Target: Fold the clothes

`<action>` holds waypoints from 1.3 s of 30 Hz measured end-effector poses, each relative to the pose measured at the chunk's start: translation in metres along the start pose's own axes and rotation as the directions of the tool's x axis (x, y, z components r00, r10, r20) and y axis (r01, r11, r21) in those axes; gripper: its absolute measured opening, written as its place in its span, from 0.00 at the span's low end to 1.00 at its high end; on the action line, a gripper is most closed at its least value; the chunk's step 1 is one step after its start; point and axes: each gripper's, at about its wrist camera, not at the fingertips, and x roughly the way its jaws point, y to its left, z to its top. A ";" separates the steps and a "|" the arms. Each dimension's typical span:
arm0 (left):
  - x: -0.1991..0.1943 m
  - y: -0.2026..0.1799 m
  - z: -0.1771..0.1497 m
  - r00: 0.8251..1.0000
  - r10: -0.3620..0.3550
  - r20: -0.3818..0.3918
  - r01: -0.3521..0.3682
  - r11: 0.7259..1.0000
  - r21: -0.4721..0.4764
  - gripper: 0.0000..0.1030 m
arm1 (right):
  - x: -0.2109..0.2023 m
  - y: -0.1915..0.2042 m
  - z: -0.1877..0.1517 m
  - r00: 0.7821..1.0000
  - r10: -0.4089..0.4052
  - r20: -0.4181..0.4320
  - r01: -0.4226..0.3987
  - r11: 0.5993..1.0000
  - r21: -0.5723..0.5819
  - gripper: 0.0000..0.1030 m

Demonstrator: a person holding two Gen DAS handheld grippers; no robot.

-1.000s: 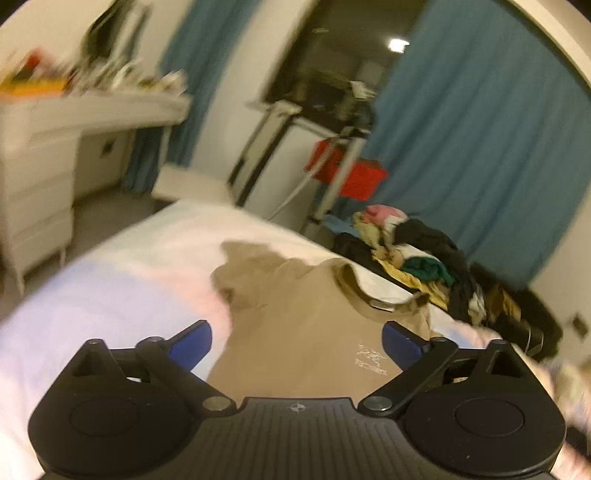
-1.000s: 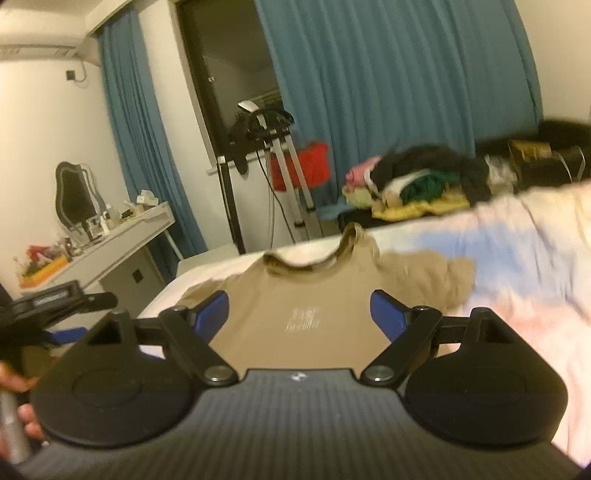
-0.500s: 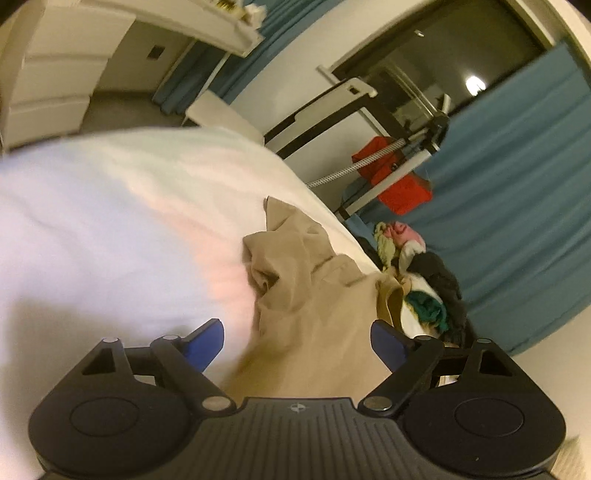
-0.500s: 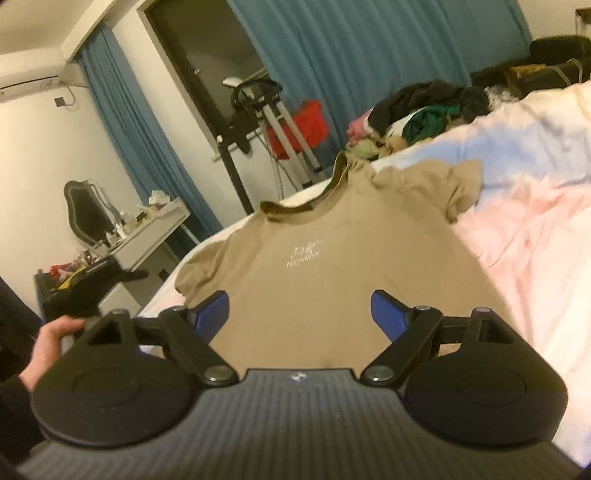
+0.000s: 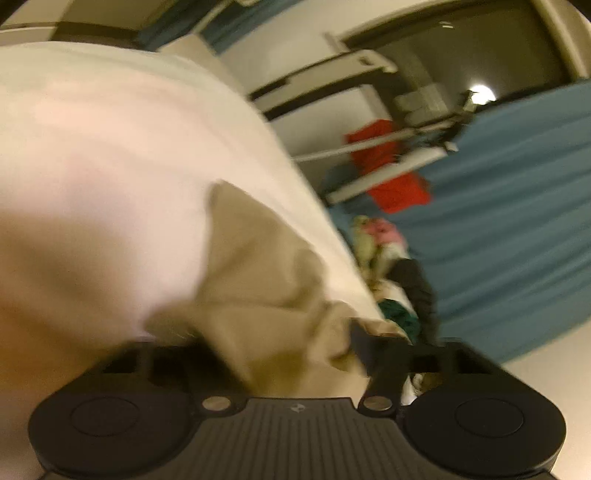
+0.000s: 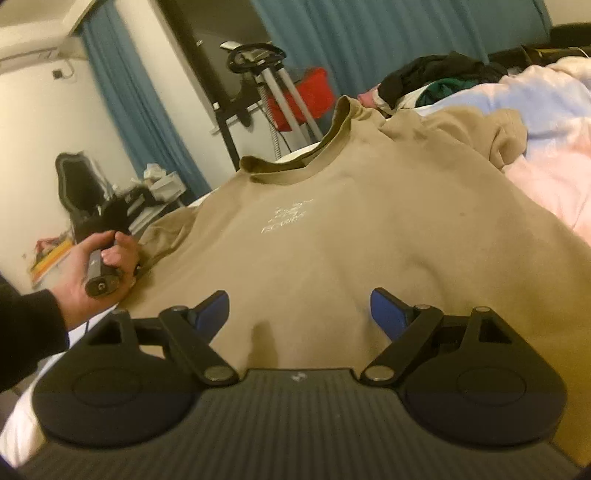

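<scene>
While the right gripper (image 6: 299,314) hovers low with its blue-padded fingers (image 6: 386,314) spread apart and nothing between them, a tan T-shirt (image 6: 351,240) lies face up under it on the bed (image 6: 554,184). The shirt is soft, matte knit cloth with a ribbed olive collar (image 6: 295,162) at 12 o'clock and small white lettering (image 6: 290,218) on the chest; its body is mostly smooth, with shallow creases near the gripper, and its far sleeve (image 6: 506,136) is bunched at 2 o'clock. The bedding under it is a puffy, pale pink and light blue duvet.

At 9 o'clock the person's left hand (image 6: 92,273) grips a dark handle beside the shirt's near sleeve. From the left wrist view, which is blurred, the left gripper (image 5: 280,354) sits in a crumpled fold of that sleeve (image 5: 266,288); cloth hides the fingertips, so I cannot tell whether they are clamped on it.

Beyond the bed at 1 o'clock, a loose heap of clothes (image 6: 436,81) in black, green and pink lies in a pile. Farther back stand a metal-legged stand (image 6: 273,81) with a red item (image 6: 306,96) behind it and pleated blue curtains (image 6: 369,33).
</scene>
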 end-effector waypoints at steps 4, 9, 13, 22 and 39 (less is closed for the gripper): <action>-0.008 0.004 0.016 0.994 0.104 -0.021 -0.104 0.995 0.001 0.07 | 0.002 -0.002 0.000 1.000 0.001 0.008 -0.001 1.000 0.008 0.82; -0.042 -0.013 0.038 0.979 0.177 0.104 -0.189 0.973 0.130 0.06 | 0.003 -0.005 0.000 1.000 0.007 0.015 -0.007 1.000 0.014 0.82; -0.081 -0.018 0.053 0.927 0.239 0.288 -0.299 0.935 0.189 0.13 | 0.000 -0.008 0.000 1.000 0.003 0.024 -0.004 1.000 0.017 0.82; -0.143 0.006 0.036 0.963 0.187 0.193 -0.217 0.965 0.148 0.57 | -0.003 -0.005 0.000 0.999 -0.011 0.031 0.011 1.000 -0.005 0.82; -0.100 0.042 -0.044 0.997 0.057 0.045 -0.048 0.982 -0.182 0.08 | -0.004 -0.012 -0.003 1.000 0.006 0.025 -0.007 1.000 0.021 0.82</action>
